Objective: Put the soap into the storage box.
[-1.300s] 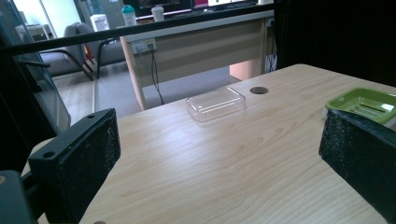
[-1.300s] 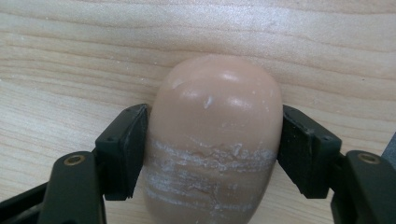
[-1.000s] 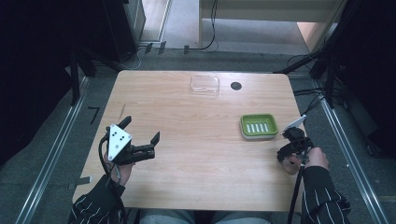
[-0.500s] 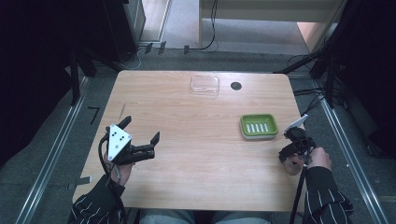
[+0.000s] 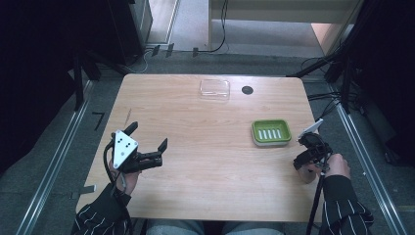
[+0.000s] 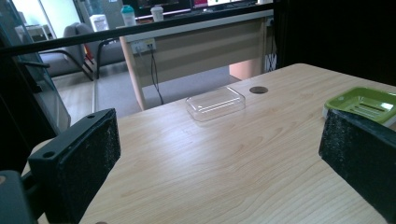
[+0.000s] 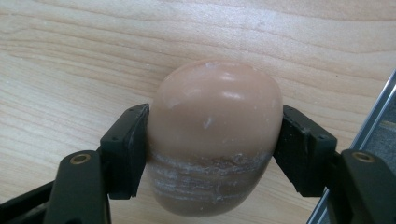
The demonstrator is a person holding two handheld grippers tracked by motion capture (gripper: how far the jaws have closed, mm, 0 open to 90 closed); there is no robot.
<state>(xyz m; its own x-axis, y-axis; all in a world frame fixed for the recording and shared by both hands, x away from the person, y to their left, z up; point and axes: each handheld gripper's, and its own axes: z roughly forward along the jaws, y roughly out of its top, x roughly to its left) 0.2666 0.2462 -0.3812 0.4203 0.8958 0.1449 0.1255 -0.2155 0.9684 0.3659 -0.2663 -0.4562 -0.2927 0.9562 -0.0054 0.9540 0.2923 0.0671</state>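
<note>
A rounded pinkish-brown bar of soap [image 7: 215, 116] sits between the black pads of my right gripper [image 7: 212, 144], which press on both its sides just above the wooden table [image 7: 70, 60]. In the high view the right gripper [image 5: 304, 161] hangs near the table's right edge, a little to the front right of a green soap dish [image 5: 255, 132]. My left gripper [image 5: 148, 135] is held over the front left of the table, open with nothing between its fingers. From the left gripper view [image 6: 224, 163] the green dish [image 6: 362, 102] lies at the far right.
A clear plastic box [image 5: 214, 89] lies at the table's far edge, with a round dark cable hole [image 5: 247, 90] beside it. The left gripper view shows the box [image 6: 215, 102] and the hole [image 6: 258, 89] ahead. A metal rail [image 7: 373, 126] runs along the table's right edge.
</note>
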